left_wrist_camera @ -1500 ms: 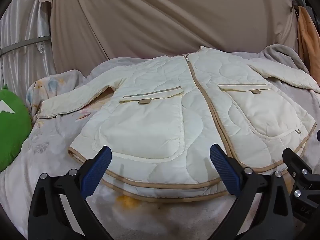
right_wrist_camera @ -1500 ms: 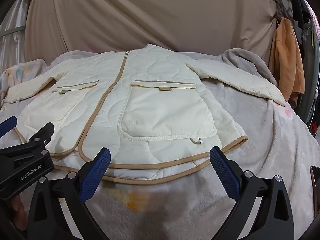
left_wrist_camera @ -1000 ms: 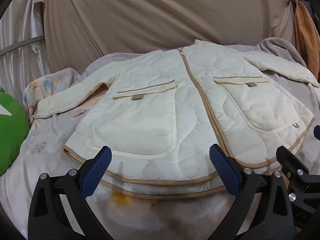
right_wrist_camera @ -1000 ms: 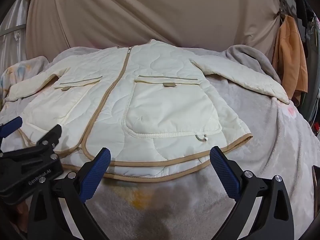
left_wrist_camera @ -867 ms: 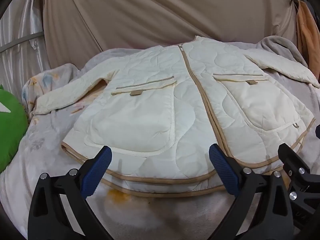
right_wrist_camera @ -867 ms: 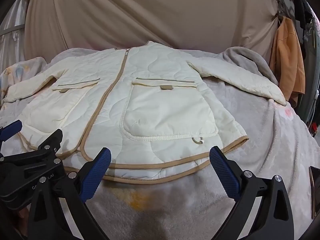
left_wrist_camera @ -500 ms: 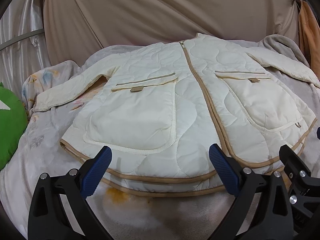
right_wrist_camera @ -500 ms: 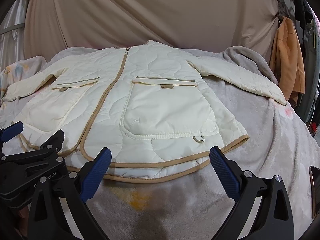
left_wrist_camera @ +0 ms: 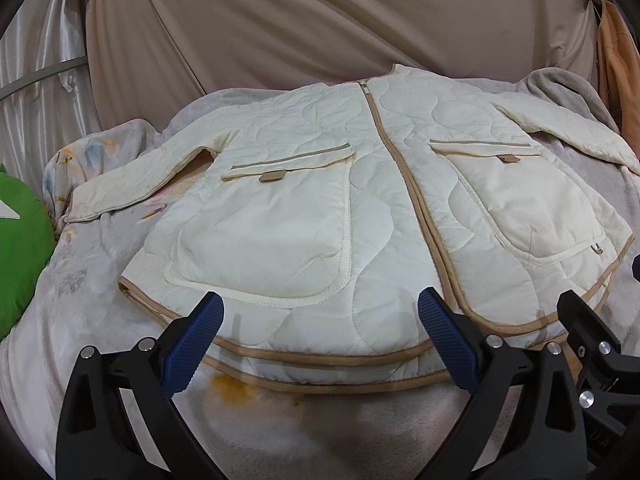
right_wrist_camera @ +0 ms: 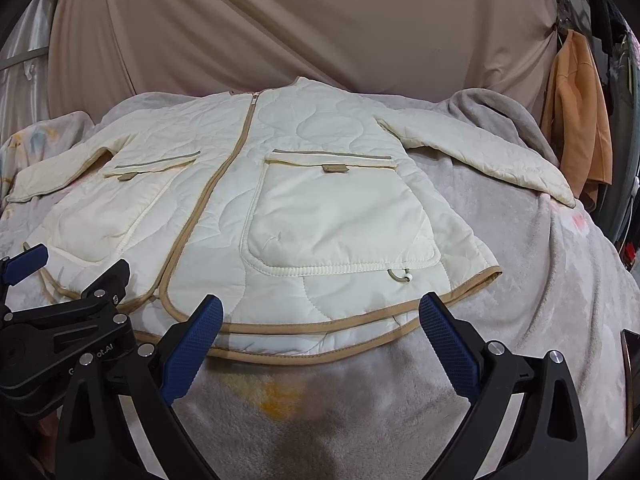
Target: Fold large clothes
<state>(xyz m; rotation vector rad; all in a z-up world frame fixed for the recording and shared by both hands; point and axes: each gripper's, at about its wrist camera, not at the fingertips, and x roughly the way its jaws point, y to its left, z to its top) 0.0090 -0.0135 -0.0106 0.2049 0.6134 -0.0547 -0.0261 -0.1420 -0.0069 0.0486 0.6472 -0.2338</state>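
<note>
Left gripper point(left_wrist_camera: 320, 336) and right gripper point(right_wrist_camera: 320, 336) both wide open, empty, barely shifted from a second ago, hovering at hem. Jacket point(left_wrist_camera: 360, 208) flat on blanket point(right_wrist_camera: 560, 280), unfolded; fold not started.

Cream quilted jacket point(left_wrist_camera: 376, 208) point(right_wrist_camera: 280, 208) flat on bed, front up, zipped shut. Tan binding along zip, hem, pocket flaps. Collar far, curved hem near; hem shows two tan edges, front layer over back. Two big patch pockets, one each side of zip, each with flap and small tan tab. Small cord loop with bead at bottom of one pocket. Both sleeves spread outward and slightly down, cuffs near bed edges. Fabric lightly wrinkled, unfolded.
</note>
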